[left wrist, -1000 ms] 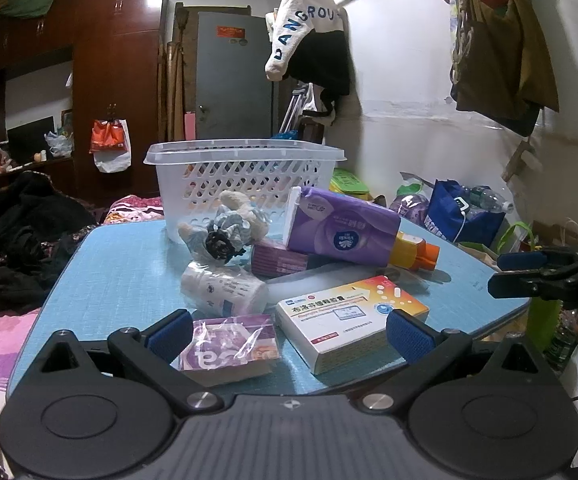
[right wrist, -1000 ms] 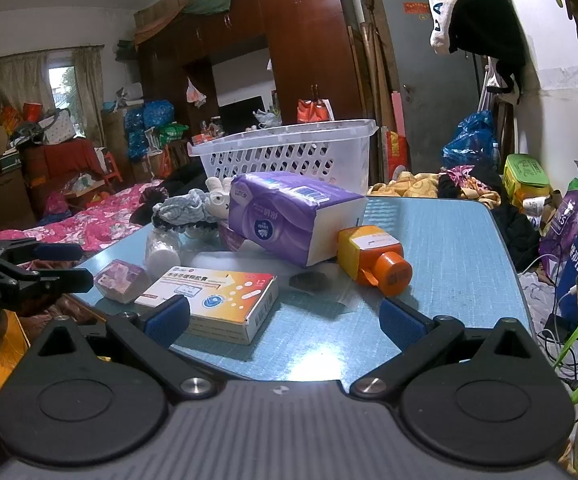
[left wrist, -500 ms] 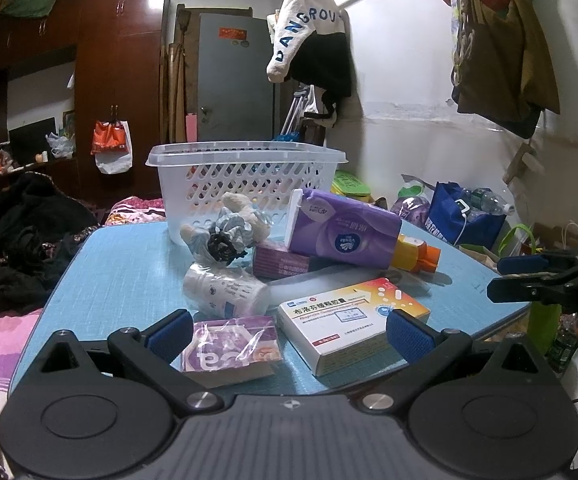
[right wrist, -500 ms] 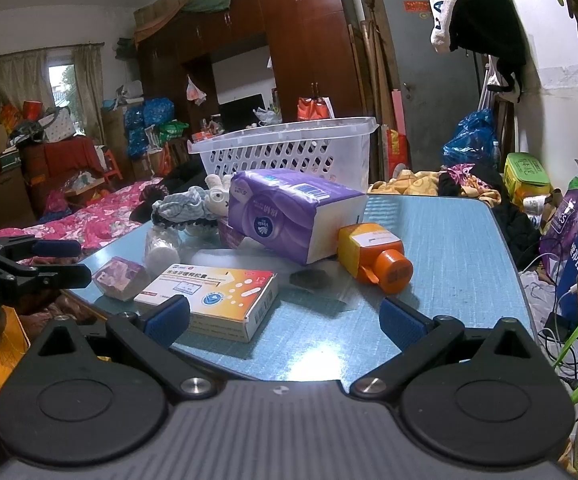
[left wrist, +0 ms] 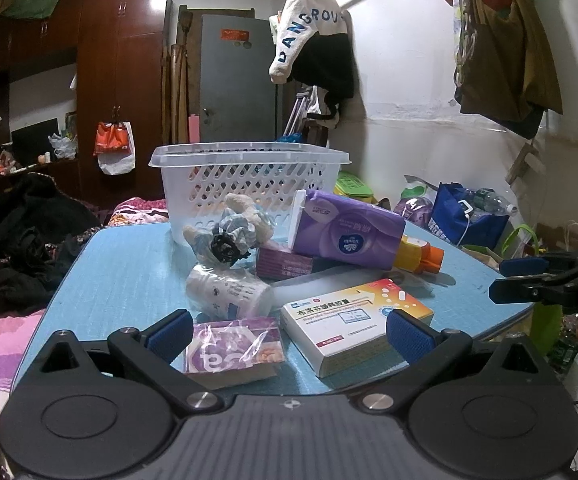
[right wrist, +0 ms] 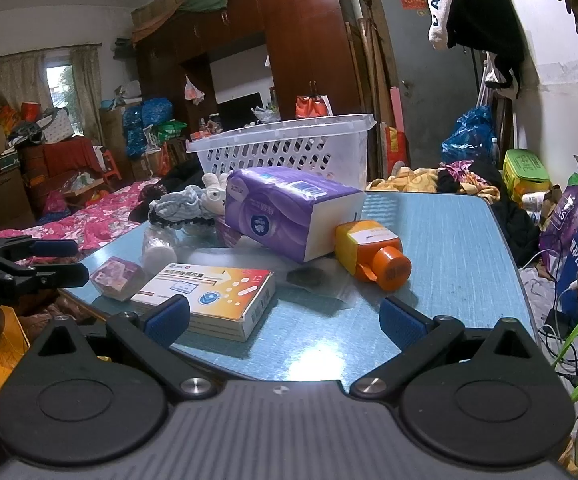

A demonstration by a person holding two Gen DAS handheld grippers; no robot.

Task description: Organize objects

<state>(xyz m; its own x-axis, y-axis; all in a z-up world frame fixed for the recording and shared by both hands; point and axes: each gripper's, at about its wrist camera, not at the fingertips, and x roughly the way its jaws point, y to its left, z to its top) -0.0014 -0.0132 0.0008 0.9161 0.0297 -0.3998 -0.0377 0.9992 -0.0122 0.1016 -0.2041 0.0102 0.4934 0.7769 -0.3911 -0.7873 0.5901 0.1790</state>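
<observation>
A white slotted basket [left wrist: 249, 176] stands at the back of the blue table [left wrist: 121, 272]. In front of it lie a plush toy with a scrunchie [left wrist: 229, 236], a purple tissue pack [left wrist: 345, 232], an orange bottle [left wrist: 421, 252], a white jar [left wrist: 225, 292], a medicine box [left wrist: 353, 316] and a small purple wrapped pack [left wrist: 233, 348]. My left gripper [left wrist: 289, 332] is open and empty at the table's near edge, over the purple pack and box. My right gripper [right wrist: 285, 320] is open and empty at another edge, near the medicine box [right wrist: 213, 292] and orange bottle [right wrist: 373, 248].
A bed with pink bedding [right wrist: 89, 216] and dark clothes [left wrist: 21, 232] lies beside the table. Bags [left wrist: 465, 216] and clutter sit on the floor along the wall. Clothes hang on the wall [left wrist: 317, 52]. A wardrobe [left wrist: 121, 92] stands behind.
Both grippers have crept slightly closer to the table; the objects have not moved and both stay open.
</observation>
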